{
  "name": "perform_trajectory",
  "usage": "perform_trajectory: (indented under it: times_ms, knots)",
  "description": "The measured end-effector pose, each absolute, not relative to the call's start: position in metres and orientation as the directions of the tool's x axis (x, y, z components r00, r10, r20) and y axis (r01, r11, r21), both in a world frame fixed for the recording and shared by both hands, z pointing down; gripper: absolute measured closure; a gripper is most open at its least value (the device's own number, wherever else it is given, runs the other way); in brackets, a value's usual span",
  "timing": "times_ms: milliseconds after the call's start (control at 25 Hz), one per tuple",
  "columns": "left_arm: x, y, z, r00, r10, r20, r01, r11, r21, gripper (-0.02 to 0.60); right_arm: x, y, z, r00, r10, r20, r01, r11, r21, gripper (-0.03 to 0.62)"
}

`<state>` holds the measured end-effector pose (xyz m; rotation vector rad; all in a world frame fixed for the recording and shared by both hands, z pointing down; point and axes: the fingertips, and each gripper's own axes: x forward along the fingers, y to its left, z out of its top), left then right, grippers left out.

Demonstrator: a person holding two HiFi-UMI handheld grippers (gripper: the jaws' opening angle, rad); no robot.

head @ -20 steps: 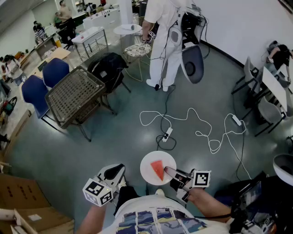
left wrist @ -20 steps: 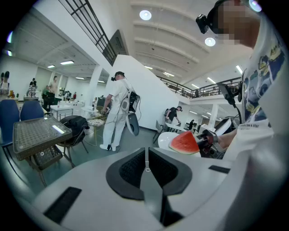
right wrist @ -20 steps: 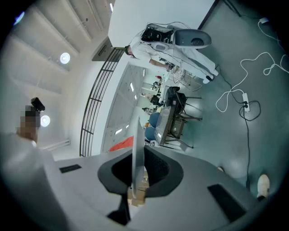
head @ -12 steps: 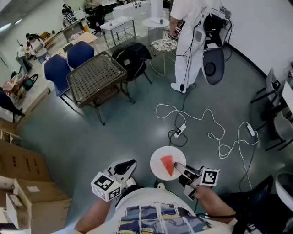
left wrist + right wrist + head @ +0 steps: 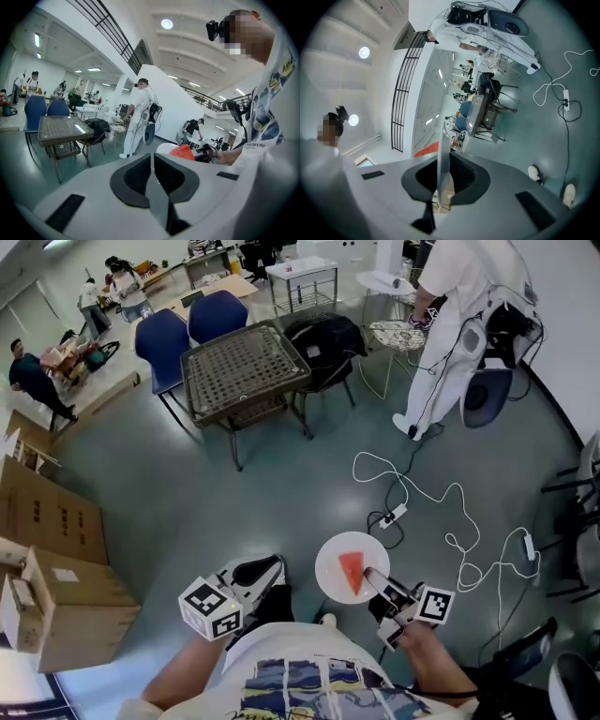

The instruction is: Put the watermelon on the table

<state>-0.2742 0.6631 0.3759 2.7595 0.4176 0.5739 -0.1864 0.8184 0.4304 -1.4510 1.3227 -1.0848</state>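
A red wedge of watermelon [image 5: 351, 572] lies on a small white plate [image 5: 330, 561] carried above the floor, in front of the person's body. My right gripper [image 5: 369, 575] is shut on the plate's near rim; in the right gripper view the plate [image 5: 442, 140] stands edge-on between the pads, and the watermelon [image 5: 425, 150] shows red on its left. My left gripper [image 5: 271, 569] hangs beside the plate, apart from it, shut with nothing in it [image 5: 153, 161]. The mesh-topped table [image 5: 242, 365] stands some way ahead, its top bare.
Two blue chairs [image 5: 187, 326] stand behind the table and a black one [image 5: 326, 338] to its right. White cables with a power strip [image 5: 394, 516] trail over the floor ahead. Cardboard boxes [image 5: 56, 559] sit at the left. A person in white [image 5: 459, 306] stands at the back right.
The table has come nearer and moved toward the middle of the head view. The boxes have come further into view at the left. The plate stays in my right gripper; the left stays shut.
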Motion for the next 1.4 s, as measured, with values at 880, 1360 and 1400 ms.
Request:
perform_trajectory:
  times_ms: [880, 1360, 1400]
  knots:
    - [-0.173, 0.273, 0.377, 0.953, 0.187, 0.238, 0.1, -0.937, 0.334, 0.551, -0.05, 0.369, 0.439, -0.158, -0.985, 0.067, -0.305, -0.016, -0.952, 0.568]
    - [-0.116, 0.059, 0.39, 0.947, -0.17, 0.271, -0.256, -0.911, 0.323, 0.551, 0.067, 0.092, 0.493, -0.441, -0.892, 0.103, -0.285, 0.031, -0.958, 0.568]
    - [-0.106, 0.042, 0.386, 0.94, -0.198, 0.277, -0.285, -0.904, 0.319, 0.551, 0.077, 0.067, 0.497, -0.471, -0.876, 0.109, -0.286, 0.035, -0.957, 0.568]
